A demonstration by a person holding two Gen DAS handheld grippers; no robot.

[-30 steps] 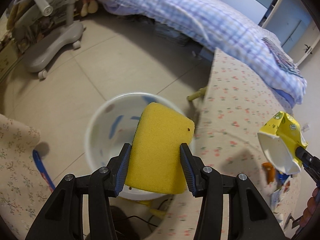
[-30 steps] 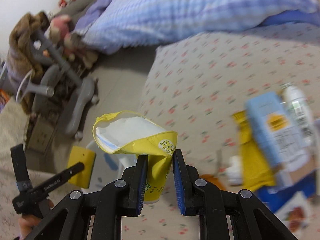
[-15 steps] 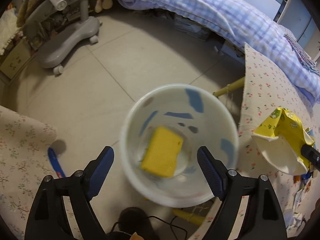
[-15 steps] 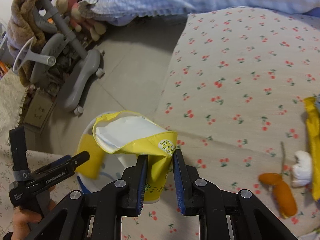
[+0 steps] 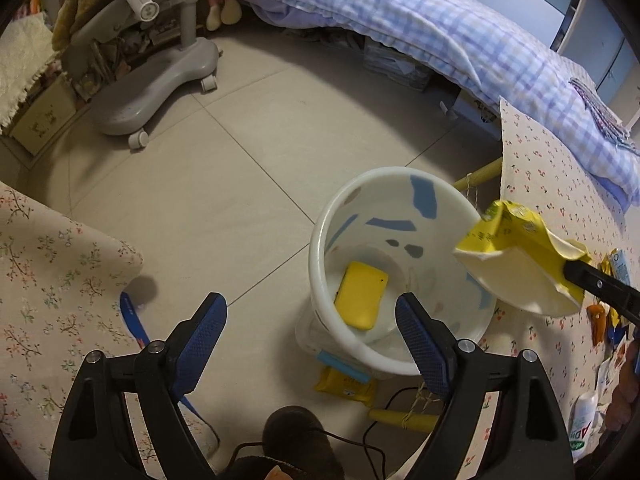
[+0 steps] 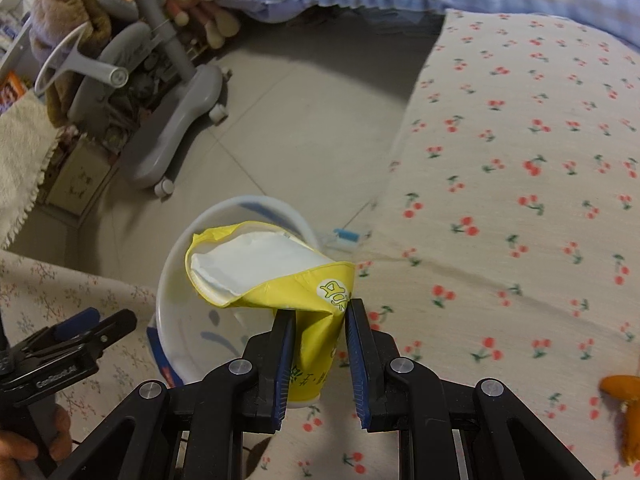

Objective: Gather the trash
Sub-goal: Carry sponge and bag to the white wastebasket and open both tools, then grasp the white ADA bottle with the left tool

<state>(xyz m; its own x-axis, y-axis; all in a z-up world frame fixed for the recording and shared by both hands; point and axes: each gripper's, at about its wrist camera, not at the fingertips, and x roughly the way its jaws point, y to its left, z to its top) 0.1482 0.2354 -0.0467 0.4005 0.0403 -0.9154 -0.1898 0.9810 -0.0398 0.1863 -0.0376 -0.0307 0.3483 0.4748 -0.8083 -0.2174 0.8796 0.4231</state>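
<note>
A white trash bin [image 5: 396, 184] stands on the floor beside the cherry-print table; it also shows in the right wrist view [image 6: 172, 264]. A yellow sponge [image 5: 360, 294] lies at its bottom. My left gripper [image 5: 310, 326] is open and empty, above the bin's near rim. My right gripper [image 6: 318, 320] is shut on a crushed yellow paper cup [image 6: 280, 268], held over the bin's edge; the cup also shows at the right of the left wrist view [image 5: 520, 256].
The cherry-print table [image 6: 520, 160] carries an orange scrap [image 6: 628, 412] and more litter [image 5: 608, 280]. A grey chair base [image 5: 152, 88] and a bed [image 5: 440, 28] stand beyond. A yellow packet [image 5: 346, 384] lies on the floor by the bin.
My left gripper opened and the yellow sponge dropped into the bin. My right gripper carried the crushed cup left, from over the table to the bin's edge.
</note>
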